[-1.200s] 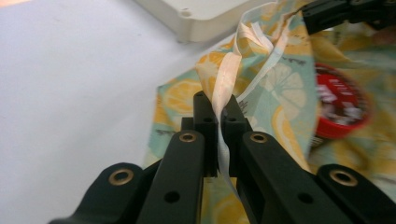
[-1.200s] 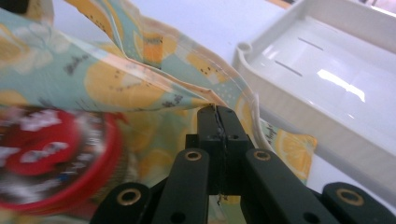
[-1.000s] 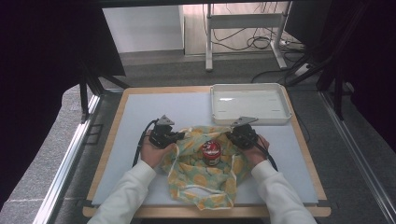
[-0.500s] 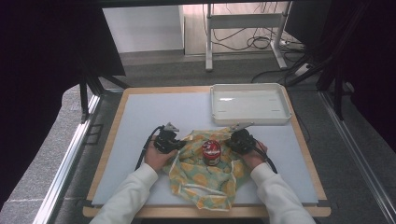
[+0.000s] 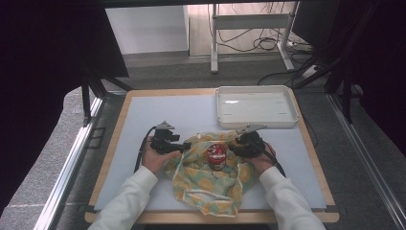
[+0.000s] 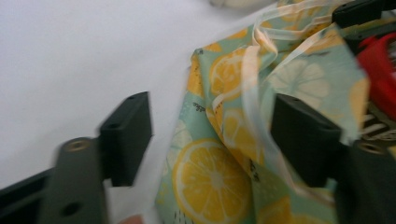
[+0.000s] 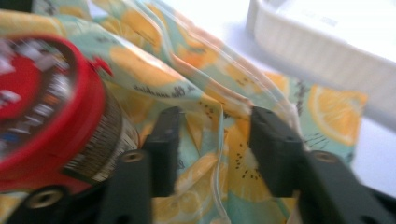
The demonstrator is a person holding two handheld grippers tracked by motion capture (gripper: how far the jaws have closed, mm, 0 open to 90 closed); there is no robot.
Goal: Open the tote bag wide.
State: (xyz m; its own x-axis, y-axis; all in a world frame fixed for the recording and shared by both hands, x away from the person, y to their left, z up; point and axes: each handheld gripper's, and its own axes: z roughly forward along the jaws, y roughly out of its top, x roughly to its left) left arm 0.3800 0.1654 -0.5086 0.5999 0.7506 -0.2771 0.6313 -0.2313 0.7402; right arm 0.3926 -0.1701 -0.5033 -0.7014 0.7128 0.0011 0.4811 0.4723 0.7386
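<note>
A lemon-print cloth bag point(image 5: 210, 179) lies crumpled on the near middle of the white board, with a red-lidded can point(image 5: 217, 154) standing in its mouth. My left gripper point(image 5: 181, 146) sits at the bag's left rim. Its jaws have just been opening and stand wide, with the cloth point(image 6: 219, 154) and its drawstring loose between them. My right gripper point(image 5: 235, 145) sits at the right rim. Its jaws have also just been opening, and a fold of cloth point(image 7: 215, 140) lies slack between them beside the can point(image 7: 42, 107).
A white rectangular tray point(image 5: 256, 122) stands at the far right of the board and also shows in the right gripper view as a ribbed wall point(image 7: 327, 51). The board point(image 5: 158, 115) has a wooden rim. Black frame legs and cables stand beyond it.
Both hands have come slightly nearer and lower. The bag's rim, pulled up at both sides before, now lies slacker around the can.
</note>
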